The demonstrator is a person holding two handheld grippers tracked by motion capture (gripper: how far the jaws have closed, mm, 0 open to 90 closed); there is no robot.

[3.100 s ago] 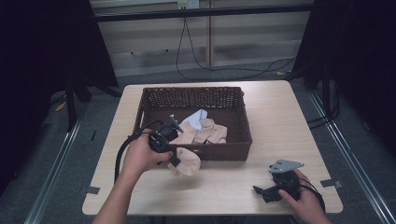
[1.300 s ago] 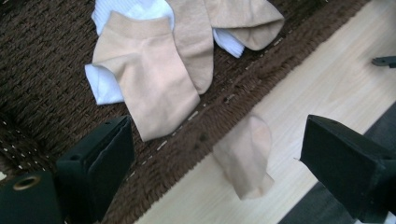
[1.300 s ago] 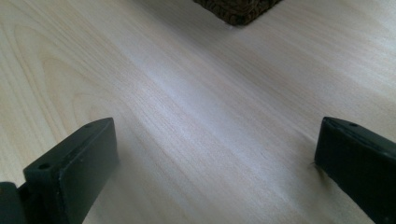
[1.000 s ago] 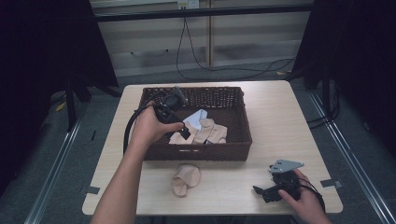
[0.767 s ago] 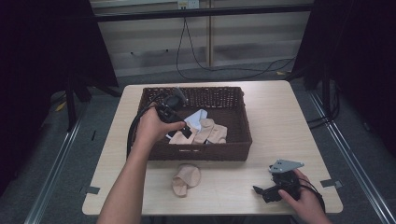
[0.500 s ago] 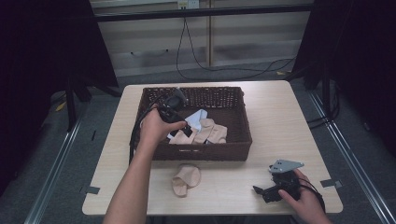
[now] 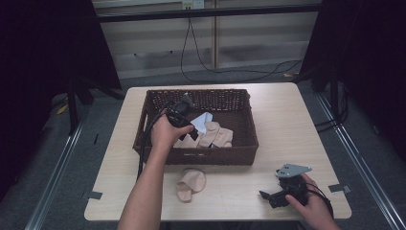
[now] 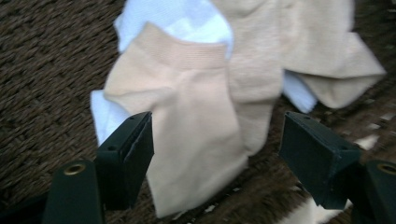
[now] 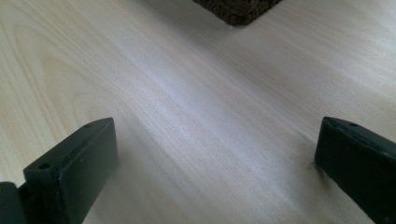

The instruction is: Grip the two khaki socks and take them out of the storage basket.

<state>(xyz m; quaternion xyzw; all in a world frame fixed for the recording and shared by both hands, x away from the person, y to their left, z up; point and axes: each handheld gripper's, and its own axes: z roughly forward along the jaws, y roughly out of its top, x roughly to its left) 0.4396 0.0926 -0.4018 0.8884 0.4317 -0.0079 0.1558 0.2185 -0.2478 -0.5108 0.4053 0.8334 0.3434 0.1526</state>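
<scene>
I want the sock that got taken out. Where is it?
In the high view, the beige sock lies on the table just in front of the basket, left of the right gripper.

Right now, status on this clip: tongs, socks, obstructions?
Left tongs in basket, jaws closing astride beige sock, not gripping yet. Right tongs open, idle on table. Nothing in the way.

Left gripper (image 7: 191,135) comes down into the basket (image 7: 249,143)

Three seconds back the left hand (image 7: 165,133) is at the basket's near wall with a beige sock that now lies on the table (image 7: 287,110); a second back it is high over the far left corner. Now it sits lower, over the sock pile, its jaws just closing either side of the beige sock (image 8: 196,140) without pressing it yet.
</scene>
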